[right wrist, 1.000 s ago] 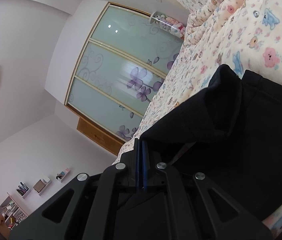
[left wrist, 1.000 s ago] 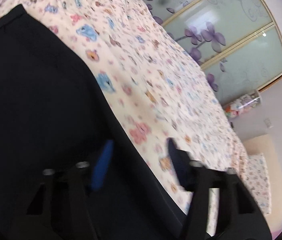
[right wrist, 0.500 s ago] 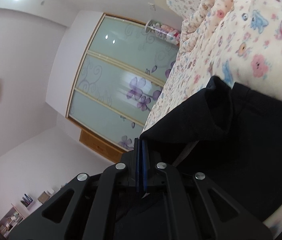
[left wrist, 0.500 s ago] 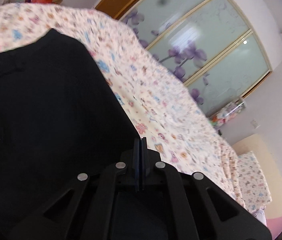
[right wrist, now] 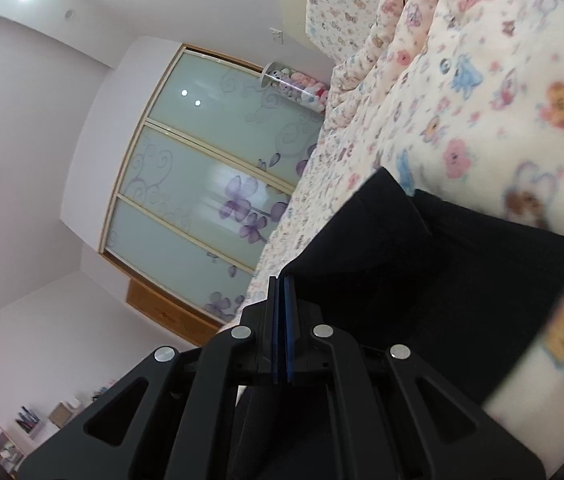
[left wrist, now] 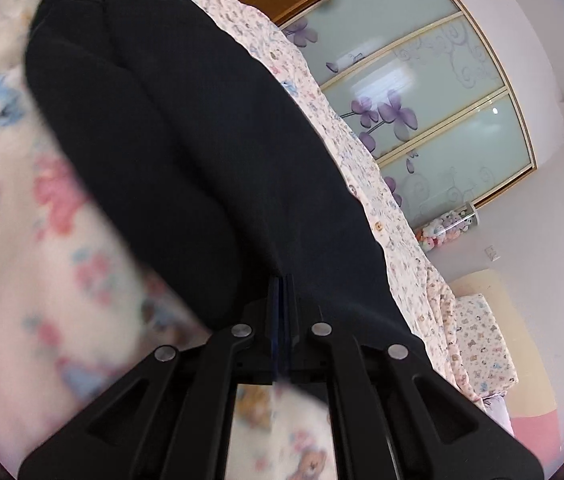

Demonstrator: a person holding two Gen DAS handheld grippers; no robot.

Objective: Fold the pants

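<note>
Item: pants [left wrist: 202,152], black, soft matte knit or woven cloth, lying on the bed [left wrist: 22,240]. In the left wrist view I am seeing two long rounded lobes side by side, likely the legs, running away from me. In the right wrist view one upper layer [right wrist: 381,240] is peaking off the layer below.

Holders: my left hand-held gripper [left wrist: 282,300] is pressing its blue pads together on the near edge of the pants. My right hand-held gripper [right wrist: 282,300] is also pressed together, pinching a black edge.

Step, as I judge it: I am lifting one end of the pants with both grips, mid-fold. The next move is calling for carrying both held edges across at an even height and laying them square on the far end, so the limp cloth is not bunching.

Surroundings: bed cover, cream fleece with small bears and flowers, fuzzy and rumpled; wardrobe doors [right wrist: 210,184], frosted glass with purple flowers in pale frames; stuffed toys [right wrist: 301,84] in a clear tube.
</note>
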